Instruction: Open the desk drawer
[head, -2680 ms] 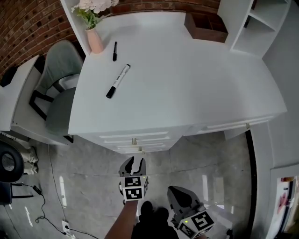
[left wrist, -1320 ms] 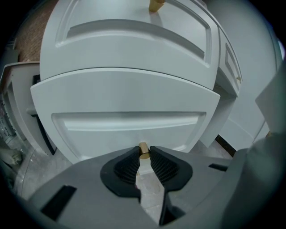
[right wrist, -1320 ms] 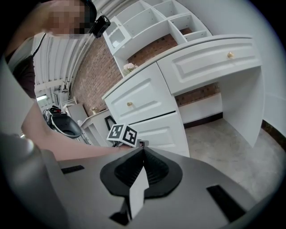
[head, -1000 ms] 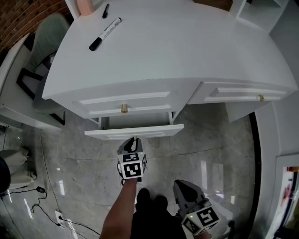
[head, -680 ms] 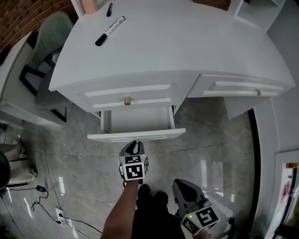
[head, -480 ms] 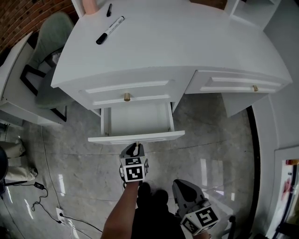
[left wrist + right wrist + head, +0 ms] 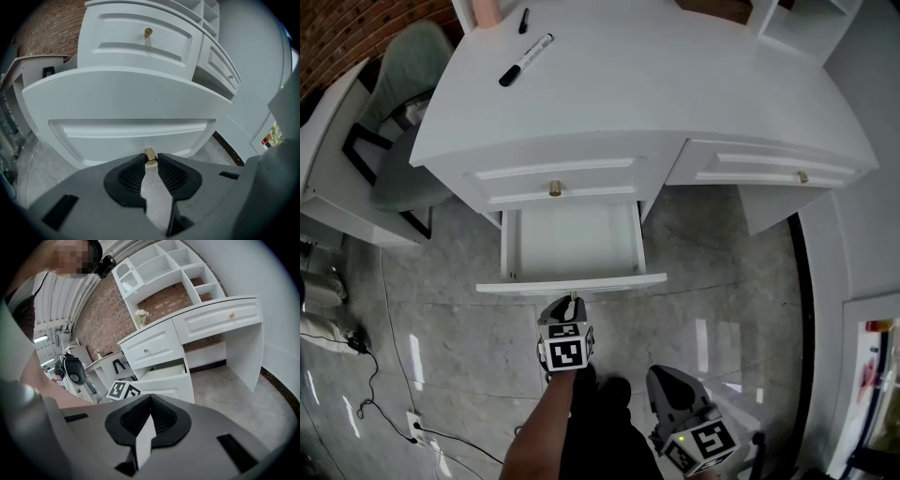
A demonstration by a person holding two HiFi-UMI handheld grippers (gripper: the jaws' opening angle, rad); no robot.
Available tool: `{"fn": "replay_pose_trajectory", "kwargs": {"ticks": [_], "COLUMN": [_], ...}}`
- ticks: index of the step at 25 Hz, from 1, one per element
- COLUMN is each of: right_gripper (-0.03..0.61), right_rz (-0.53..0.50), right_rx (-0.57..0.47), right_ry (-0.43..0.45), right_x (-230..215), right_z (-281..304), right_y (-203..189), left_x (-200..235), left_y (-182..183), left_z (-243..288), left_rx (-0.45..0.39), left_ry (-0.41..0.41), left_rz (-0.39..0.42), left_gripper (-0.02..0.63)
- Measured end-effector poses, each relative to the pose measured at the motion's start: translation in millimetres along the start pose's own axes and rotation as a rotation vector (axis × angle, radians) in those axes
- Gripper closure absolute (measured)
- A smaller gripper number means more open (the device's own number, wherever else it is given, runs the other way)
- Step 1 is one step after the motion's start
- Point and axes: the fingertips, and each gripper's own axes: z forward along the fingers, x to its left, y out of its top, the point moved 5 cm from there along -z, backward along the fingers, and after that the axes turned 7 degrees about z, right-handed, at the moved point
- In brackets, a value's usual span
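Head view first. The left gripper sits low and central, nose right up against the front panel of the lower drawer. That drawer juts well clear of the white desk, its pale inside open to the camera. From the gripper the drawer lies straight at twelve o'clock. Its slide line runs twelve to six, so by my reckoning any further pull goes straight toward six. The upper drawer above it sits flush and shut. The right gripper hangs at about four o'clock of the left one, well apart from the drawer. The left hand is plainly the nearer, and the one on the job. A black marker lies on the desktop up at eleven o'clock, out of play.

Left gripper view now, and there's the grip. The jaws are drawn narrow onto the small brass knob, a ribbed pad on each side of it. The drawer front fills the frame at twelve o'clock.

Right gripper view: jaws pressed together, nothing between them, idle. It looks out across the floor, with the open drawer showing at twelve o'clock beyond its tips.

My call is that the drawer looks most of the way out, so the opening is near done.
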Motion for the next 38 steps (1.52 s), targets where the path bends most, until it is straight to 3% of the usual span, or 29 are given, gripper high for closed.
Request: {"fn": "replay_pose_trajectory", "kwargs": {"ticks": [5,12,16,31,38], "right_gripper": [0.574,0.574,0.574,0.574,0.574], "right_rz": [-0.004,-0.048,-0.061,-0.093,-0.134], "right_rx": [0.002,0.020,0.011,-0.041,-0.123], "right_ry": [0.003,0.007,0.015,0.027,0.060], "right_x": [10,32,41,83,112], "right_z": [-5,-19,-26,-61,-85], "right_y": [8,30,48,117,162], "left_x": [-2,-3,-6,-25,-30], "left_y": [-5,7,20,87,136], "left_z": [-17,-61,-90,-256,-335], "left_rx": [0.013,0.000,-0.026,-0.230,-0.343], "left_ry": [-0.015,-0.025,-0.034,-0.070,-0.071], "left_rz": [-0.036,-0.015,0.017,0.026,0.079], "left_gripper": [0.534,0.534,0.568,0.604,0.606]}}
